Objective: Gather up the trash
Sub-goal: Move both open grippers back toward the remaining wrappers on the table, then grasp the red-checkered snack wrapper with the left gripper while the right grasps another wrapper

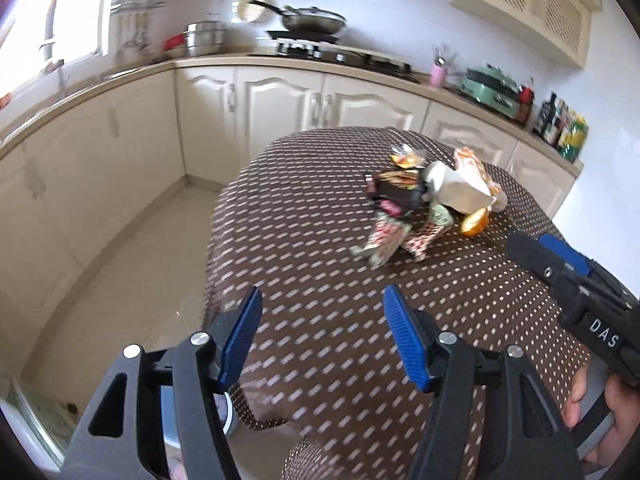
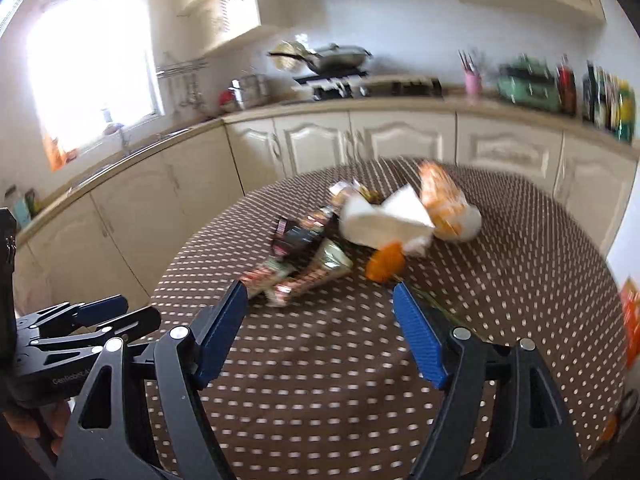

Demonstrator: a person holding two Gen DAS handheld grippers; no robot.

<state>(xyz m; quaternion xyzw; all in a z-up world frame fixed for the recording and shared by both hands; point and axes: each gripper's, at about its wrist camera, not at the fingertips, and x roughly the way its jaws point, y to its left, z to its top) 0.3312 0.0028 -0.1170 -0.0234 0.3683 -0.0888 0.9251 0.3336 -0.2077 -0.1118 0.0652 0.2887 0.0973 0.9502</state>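
A heap of trash lies on the round table with the brown dotted cloth (image 1: 320, 208) (image 2: 512, 288): patterned snack wrappers (image 1: 384, 242) (image 2: 296, 276), a black wrapper (image 1: 396, 196) (image 2: 296, 236), crumpled white paper (image 1: 452, 188) (image 2: 384, 220), an orange peel (image 1: 474, 222) (image 2: 386, 264) and an orange-and-white bag (image 1: 476, 168) (image 2: 440, 196). My left gripper (image 1: 320, 296) (image 2: 136, 310) hovers open over the near left part of the cloth, nothing between its blue pads. To its right, my right gripper (image 2: 320, 292) (image 1: 530, 240) is open and empty, just short of the wrappers and the peel.
Cream cabinets and a counter (image 1: 120, 76) run behind the table, with a stove and wok (image 1: 312, 20), a steel pot (image 1: 204, 38), a pink cup (image 1: 438, 74), a green appliance (image 1: 492, 90) and bottles (image 1: 564, 128). Tiled floor (image 1: 140, 260) lies left of the table.
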